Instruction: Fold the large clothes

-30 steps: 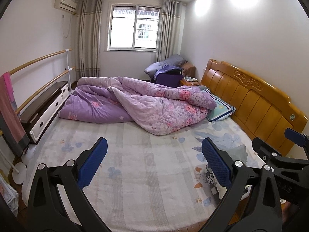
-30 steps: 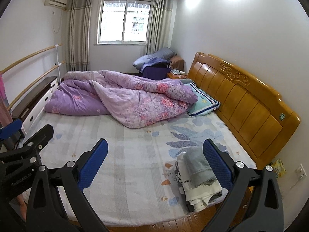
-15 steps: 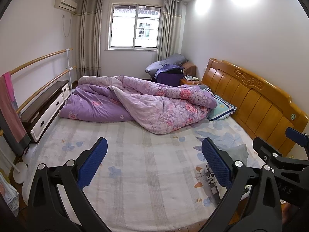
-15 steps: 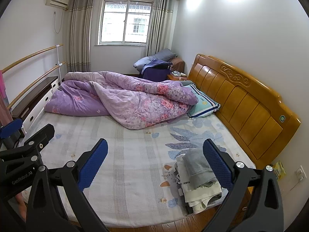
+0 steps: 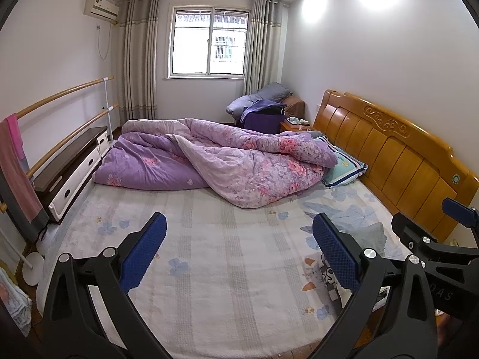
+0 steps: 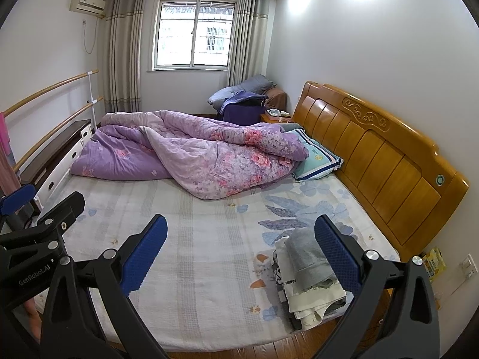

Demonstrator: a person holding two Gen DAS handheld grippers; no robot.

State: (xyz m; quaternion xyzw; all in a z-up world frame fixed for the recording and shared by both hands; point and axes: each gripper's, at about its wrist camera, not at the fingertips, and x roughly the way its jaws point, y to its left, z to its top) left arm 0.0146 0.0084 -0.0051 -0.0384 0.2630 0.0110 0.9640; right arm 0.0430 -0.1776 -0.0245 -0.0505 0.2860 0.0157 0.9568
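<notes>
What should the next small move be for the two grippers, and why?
Probably the right gripper should go down toward the pile of clothes at the near right corner of the bed. Both grippers are open and hold nothing, and the left gripper faces bare sheet.

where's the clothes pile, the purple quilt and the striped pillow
clothes pile (image 6: 308,272): right wrist view, on the grey garment on top
purple quilt (image 6: 215,161): right wrist view, on its floral middle
striped pillow (image 6: 318,158): right wrist view, on its teal face

"GenRobot.AI" on left gripper (image 6: 39,218), "THINGS" on folded white garment (image 6: 302,287)
</notes>
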